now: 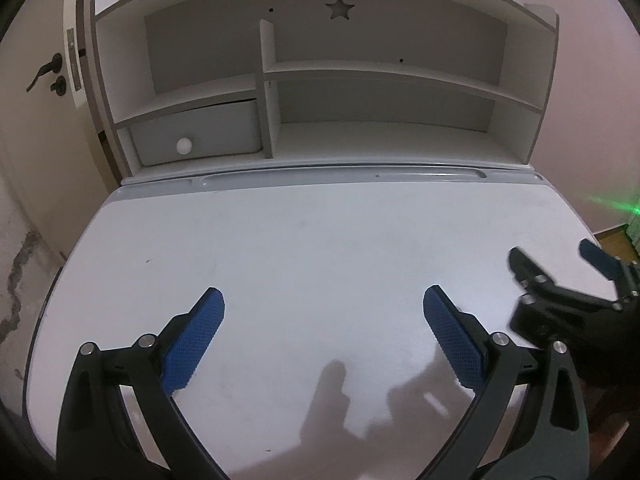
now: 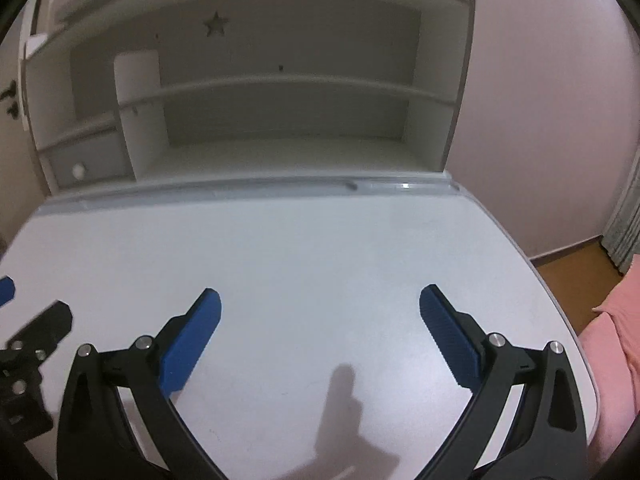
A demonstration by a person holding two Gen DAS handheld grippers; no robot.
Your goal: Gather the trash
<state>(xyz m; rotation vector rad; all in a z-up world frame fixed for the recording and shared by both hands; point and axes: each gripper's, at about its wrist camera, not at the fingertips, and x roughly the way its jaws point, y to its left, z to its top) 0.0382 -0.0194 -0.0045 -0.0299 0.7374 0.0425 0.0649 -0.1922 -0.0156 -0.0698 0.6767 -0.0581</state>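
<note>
While both fingers gape empty over desk (image 1: 320, 240), door handle (image 1: 44, 72) left-view only

In the left wrist view the right gripper (image 1: 560, 264) is smeared with motion blur, and its rear is cut off by the picture's right edge. In the right wrist view the left gripper (image 2: 16, 300) is clipped by the left edge. The shelf unit (image 2: 280, 84) looks soft, possibly out of focus.
</note>
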